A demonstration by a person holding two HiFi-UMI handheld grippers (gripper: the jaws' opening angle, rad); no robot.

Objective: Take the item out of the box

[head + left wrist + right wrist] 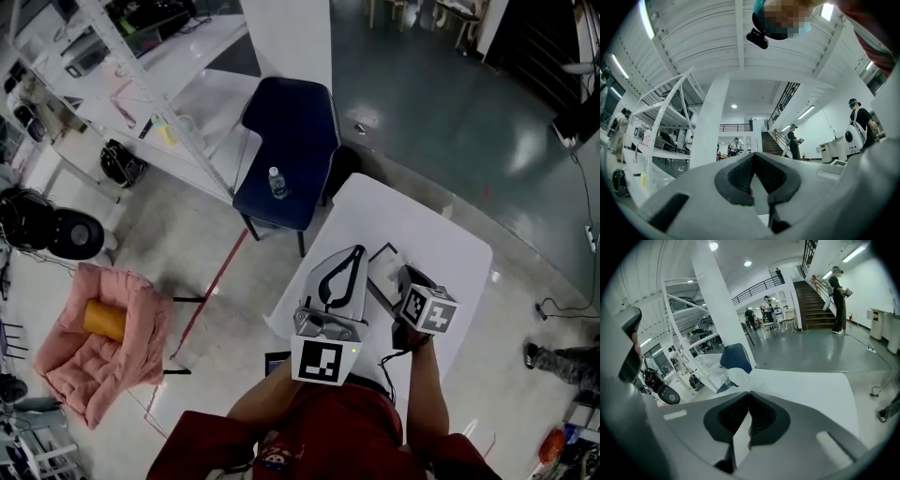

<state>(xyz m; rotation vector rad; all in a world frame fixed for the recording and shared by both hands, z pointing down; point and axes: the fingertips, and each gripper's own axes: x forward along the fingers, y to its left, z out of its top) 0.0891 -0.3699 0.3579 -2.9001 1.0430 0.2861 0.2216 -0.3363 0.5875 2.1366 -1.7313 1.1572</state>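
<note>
A white worktop (450,253) is seen from above, with both grippers held over its near side. A navy chair (286,131) is pushed up to the far-left edge of the worktop. A pink padded armchair (94,366) is set well apart from the worktop, on the floor to its left.

The left gripper (753,157) is held over the near-left part of the worktop and angled slightly upward. Its jaws are closed tip to tip, and nothing is seen between them. The right gripper (748,393) is held over the near-middle of the worktop and tilted downward, its jaws likewise pressed together.

A dark-edged flat thing (378,291) lies on the worktop between the two grippers. It is mostly covered by them, and it cannot be told whether it is the box.

A yellow roll (103,320) lies on the armchair, far from the worktop, and a small bottle (277,183) stands upright on the chair seat beside the worktop's far-left edge.

A pale, translucent rounded item (737,377) is seen right at the right gripper's tips, above the worktop's far corner. Whether it is pinched there cannot be told.
</note>
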